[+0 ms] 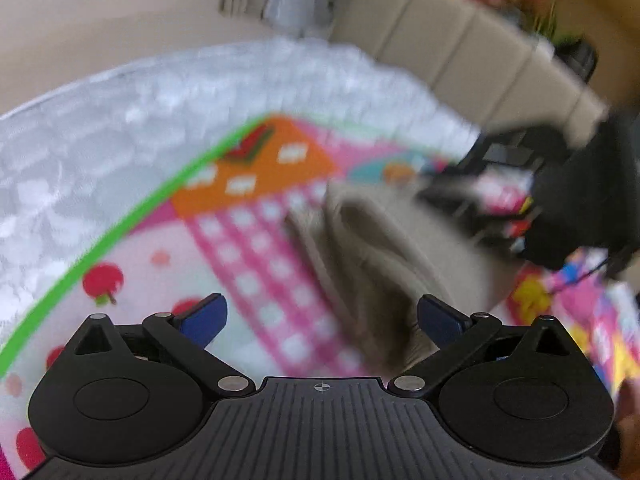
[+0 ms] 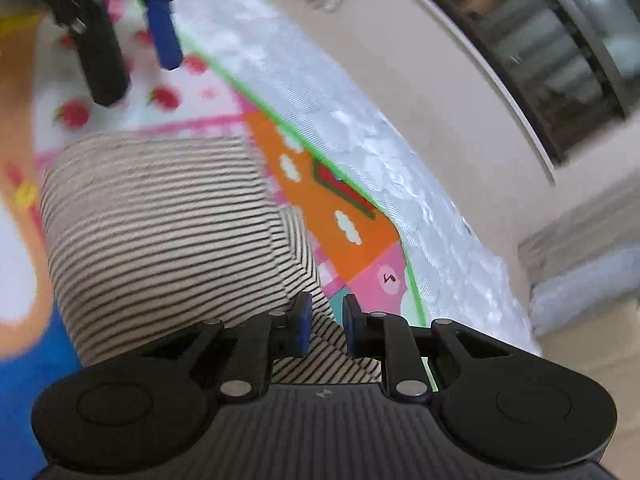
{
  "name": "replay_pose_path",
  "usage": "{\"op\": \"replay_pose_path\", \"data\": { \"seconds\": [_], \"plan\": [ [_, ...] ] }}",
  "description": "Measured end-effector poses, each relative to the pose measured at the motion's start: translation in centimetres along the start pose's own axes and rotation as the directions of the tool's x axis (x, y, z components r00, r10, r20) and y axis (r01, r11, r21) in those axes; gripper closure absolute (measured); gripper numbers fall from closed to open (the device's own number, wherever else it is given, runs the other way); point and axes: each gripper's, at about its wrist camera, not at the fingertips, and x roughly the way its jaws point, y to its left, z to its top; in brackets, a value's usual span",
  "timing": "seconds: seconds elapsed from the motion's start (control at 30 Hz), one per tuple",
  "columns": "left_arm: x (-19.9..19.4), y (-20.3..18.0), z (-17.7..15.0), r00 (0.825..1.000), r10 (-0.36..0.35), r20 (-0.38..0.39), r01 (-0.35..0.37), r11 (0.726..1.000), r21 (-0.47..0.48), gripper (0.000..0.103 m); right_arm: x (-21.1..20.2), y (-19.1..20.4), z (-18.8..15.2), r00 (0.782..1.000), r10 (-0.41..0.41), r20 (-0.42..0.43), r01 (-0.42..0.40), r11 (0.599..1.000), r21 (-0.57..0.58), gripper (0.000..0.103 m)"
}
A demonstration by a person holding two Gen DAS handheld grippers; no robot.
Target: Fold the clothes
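Note:
A beige garment with thin black stripes (image 2: 160, 216) lies on a colourful play mat (image 2: 332, 216). My right gripper (image 2: 325, 326) has its blue pads close together, with a corner of the striped cloth pinched between them. In the left wrist view the same garment (image 1: 384, 264) looks blurred, and a fold of it rises toward the right gripper (image 1: 480, 152) at the upper right. My left gripper (image 1: 322, 316) is wide open low over the mat, with the cloth's near end by its right pad (image 1: 440, 318). It shows again at the upper left as the left gripper (image 2: 136, 60) above the mat.
A silvery padded sheet (image 1: 120, 128) lies under the mat, past its green border. Beyond it stand a beige sofa (image 1: 460, 52) and a pale wall (image 2: 420, 92) with a dark window. A picture book (image 1: 612, 332) lies at the mat's right.

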Motion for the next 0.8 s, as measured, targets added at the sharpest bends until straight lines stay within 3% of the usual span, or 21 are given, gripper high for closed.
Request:
{"op": "replay_pose_path", "data": {
  "seconds": [0.07, 0.13, 0.2, 0.3, 0.37, 0.4, 0.47, 0.53, 0.6, 0.67, 0.7, 0.73, 0.77, 0.8],
  "plan": [
    [-1.4, -1.0, 0.4, 0.997, -0.029, 0.069, 0.028, 1.000, 0.013, 0.000, -0.2, -0.4, -0.2, 1.000, -0.015, 0.015, 0.014, 0.999, 0.050, 0.078],
    [-2.1, -3.1, 0.5, 0.991, -0.072, 0.109, 0.065, 0.995, 0.070, 0.000, -0.9, -1.3, -0.7, 0.999, -0.043, 0.029, 0.039, 0.992, 0.124, 0.058],
    [-1.6, -5.3, 0.5, 0.989, -0.117, 0.092, 0.105, 0.987, 0.120, 0.000, -2.2, -2.5, -1.4, 0.997, -0.068, 0.043, 0.055, 0.969, 0.240, 0.046],
    [0.9, -7.9, -0.6, 0.999, -0.053, 0.012, 0.050, 0.984, 0.173, 0.000, -5.9, -4.6, -3.2, 0.993, -0.064, 0.096, 0.009, 0.874, 0.486, 0.032],
    [2.5, -8.0, -1.3, 0.999, -0.002, -0.034, 0.009, 0.983, 0.181, 0.001, -8.0, -5.2, -5.2, 0.990, -0.025, 0.138, -0.064, 0.793, 0.606, 0.030],
    [3.3, -8.0, -1.6, 0.998, 0.023, -0.056, -0.012, 0.983, 0.185, 0.001, -8.8, -5.3, -6.3, 0.988, -0.004, 0.155, -0.100, 0.748, 0.656, 0.029],
    [3.9, -7.6, -2.1, 0.997, 0.006, -0.079, 0.008, 0.986, 0.168, 0.000, -9.6, -4.9, -8.5, 0.984, 0.037, 0.176, -0.154, 0.679, 0.718, 0.028],
    [3.9, -7.9, -2.3, 0.998, 0.003, -0.070, 0.010, 0.983, 0.181, 0.001, -9.3, -4.1, -10.3, 0.982, 0.068, 0.176, -0.178, 0.643, 0.745, 0.023],
    [3.9, -8.1, -2.3, 0.998, -0.009, -0.066, 0.021, 0.983, 0.183, 0.002, -8.4, -3.5, -11.7, 0.979, 0.094, 0.179, -0.199, 0.590, 0.782, 0.023],
    [4.1, -8.1, -2.3, 0.997, -0.037, -0.070, 0.048, 0.985, 0.165, 0.009, -7.3, -3.4, -12.5, 0.974, 0.098, 0.202, -0.224, 0.500, 0.837, 0.023],
    [4.2, -8.1, -2.4, 0.996, -0.051, -0.072, 0.062, 0.986, 0.156, 0.012, -6.4, -3.4, -12.7, 0.972, 0.109, 0.210, -0.236, 0.456, 0.858, 0.028],
    [4.2, -8.1, -2.4, 0.995, -0.065, -0.074, 0.076, 0.986, 0.147, 0.017, -5.7, -3.3, -12.6, 0.968, 0.135, 0.214, -0.251, 0.425, 0.870, 0.050],
    [4.4, -8.3, -2.4, 0.994, -0.078, -0.080, 0.088, 0.986, 0.138, 0.024, -5.1, -3.1, -12.4, 0.962, 0.162, 0.219, -0.266, 0.394, 0.879, 0.059],
    [4.7, -8.5, -2.4, 0.992, -0.090, -0.087, 0.100, 0.987, 0.129, 0.028, -5.1, -2.8, -12.1, 0.963, 0.172, 0.206, -0.259, 0.395, 0.881, 0.064]
  ]
}}
